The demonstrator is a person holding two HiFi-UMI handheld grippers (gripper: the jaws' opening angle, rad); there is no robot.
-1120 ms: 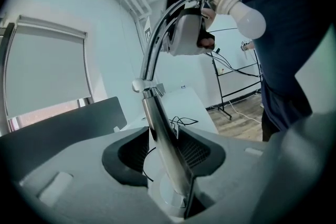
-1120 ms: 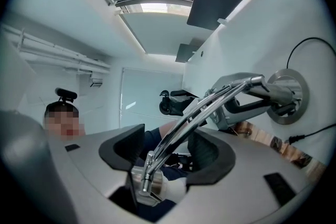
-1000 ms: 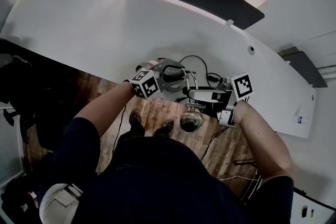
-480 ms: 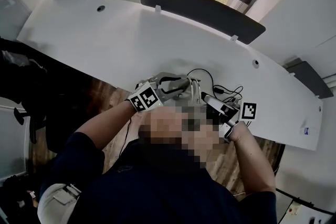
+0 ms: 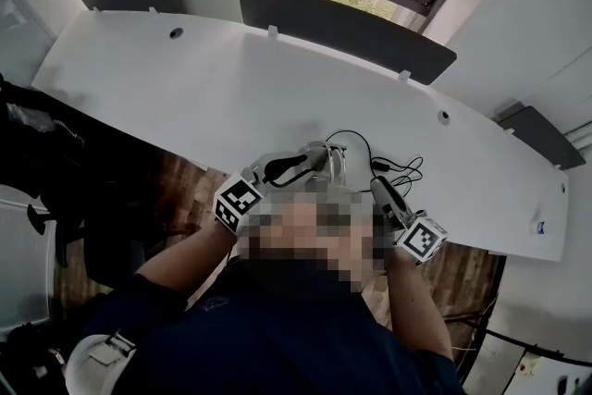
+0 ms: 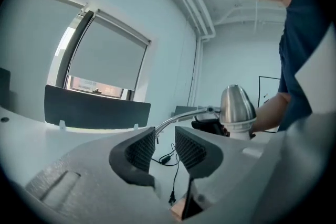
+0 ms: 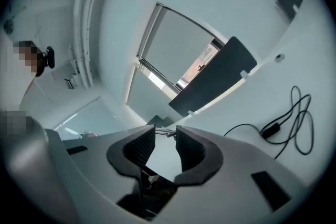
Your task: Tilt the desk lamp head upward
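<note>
The desk lamp (image 5: 329, 156) stands near the front edge of the white desk (image 5: 185, 79); a mosaic patch hides most of it in the head view. In the left gripper view its chrome arm (image 6: 181, 117) runs right to the silver cone head (image 6: 237, 106). My left gripper (image 6: 165, 137) is open; its jaws have just been closing, and the arm lies beyond the tips. My right gripper (image 7: 165, 136) has also been closing and keeps a narrow gap, with a chrome bit (image 7: 164, 134) just past its tips and nothing pressed. It appears dark behind the lamp head (image 6: 210, 126).
A black cable (image 5: 393, 166) curls on the desk right of the lamp, also as the cable (image 7: 287, 115). Dark divider panels (image 5: 342, 25) line the desk's far edge under a window. Wooden floor (image 5: 180, 185) shows below the front edge.
Both grippers have shifted: the left one rose and rolled, the right one swung round so its marker cube sits lower right. The lamp head, earlier seen hanging below the desk edge, is now behind the patch.
</note>
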